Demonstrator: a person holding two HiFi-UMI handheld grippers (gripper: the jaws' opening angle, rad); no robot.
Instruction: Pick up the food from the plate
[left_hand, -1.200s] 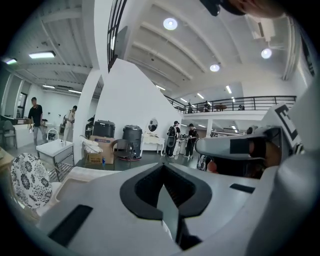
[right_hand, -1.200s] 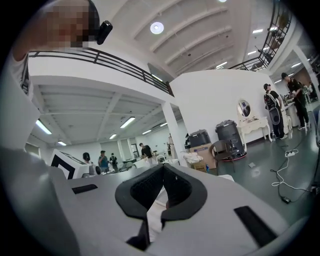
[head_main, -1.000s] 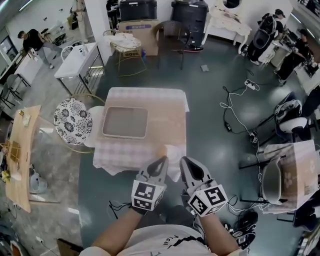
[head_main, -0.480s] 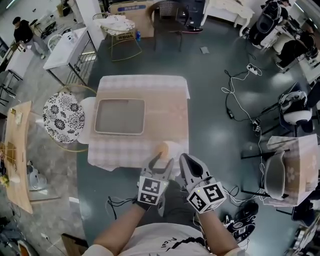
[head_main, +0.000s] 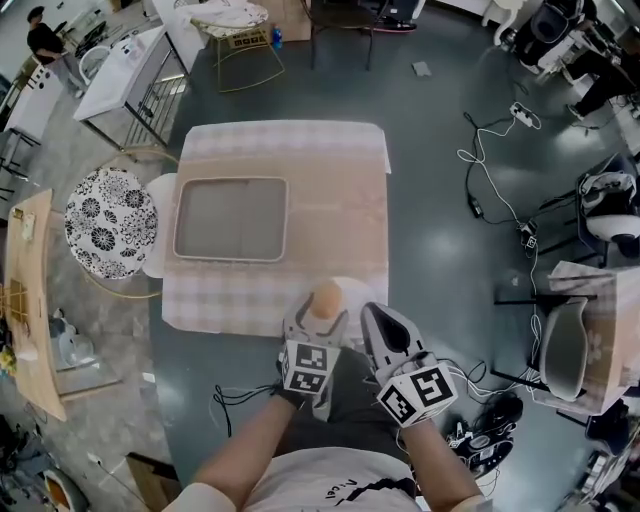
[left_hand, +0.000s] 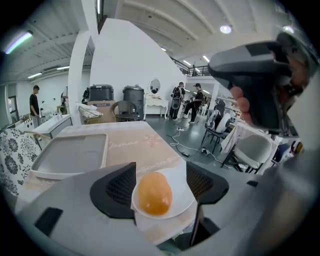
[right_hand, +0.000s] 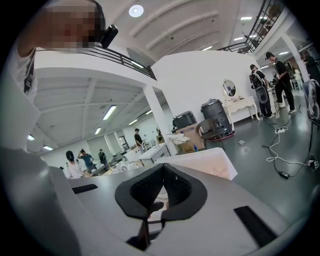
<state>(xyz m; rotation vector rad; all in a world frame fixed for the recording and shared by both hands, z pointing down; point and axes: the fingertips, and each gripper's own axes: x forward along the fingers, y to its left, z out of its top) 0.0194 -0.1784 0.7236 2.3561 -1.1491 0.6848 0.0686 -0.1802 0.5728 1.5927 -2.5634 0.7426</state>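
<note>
An orange-brown bun (head_main: 325, 297) lies on a small white plate (head_main: 352, 289) at the near edge of the table (head_main: 330, 180). My left gripper (head_main: 317, 320) has reached the plate and its jaws are opening. In the left gripper view the bun (left_hand: 154, 193) sits between the two dark pads (left_hand: 119, 189) of the left gripper (left_hand: 159, 186), which do not press on it. The plate (left_hand: 183, 202) rests on a white napkin. My right gripper (head_main: 378, 328) hangs just right of the plate, off the table edge. In the right gripper view the right gripper (right_hand: 163, 168) is shut with its tips meeting on nothing.
A grey rectangular tray (head_main: 231, 218) lies on the left half of the checked tablecloth. A floral round stool (head_main: 108, 222) stands left of the table. Cables (head_main: 490, 190) trail over the floor to the right, near a chair (head_main: 565, 345).
The left gripper has moved forward to the plate and its jaws have spread from shut to either side of the bun. The head view has shifted nearer the table.
</note>
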